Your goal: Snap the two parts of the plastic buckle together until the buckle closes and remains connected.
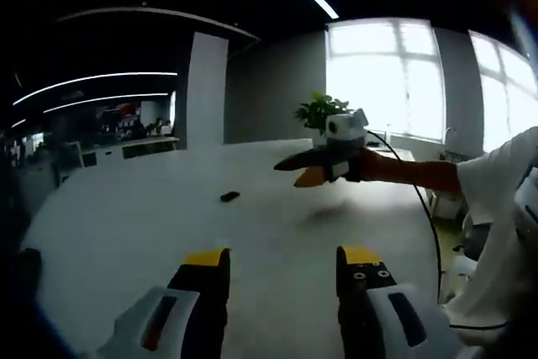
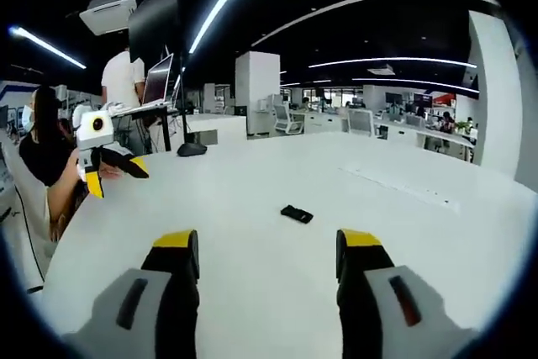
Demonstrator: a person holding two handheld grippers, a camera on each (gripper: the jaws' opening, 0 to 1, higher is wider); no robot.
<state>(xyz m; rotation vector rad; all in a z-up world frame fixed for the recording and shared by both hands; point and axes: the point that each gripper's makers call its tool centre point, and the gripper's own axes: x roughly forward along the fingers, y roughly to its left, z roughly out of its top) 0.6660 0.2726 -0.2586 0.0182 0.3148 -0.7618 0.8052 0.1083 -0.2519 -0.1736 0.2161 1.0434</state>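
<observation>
Both yellow-tipped grippers, the left gripper (image 1: 282,271) and the right gripper (image 2: 267,256), hover spread and empty over the broad white table (image 2: 403,208), well short of the small black plastic buckle (image 2: 296,213) lying untouched, so the snapping looks not yet begun.

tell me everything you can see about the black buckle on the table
The buckle is a small, flat, black piece that looks like plastic, lying alone on the white table. In the left gripper view it shows as a tiny dark shape farther off. Whether its two parts are joined or apart is too small to tell. Nothing touches it: both grippers are held above the table, short of it, with open jaws.
</observation>
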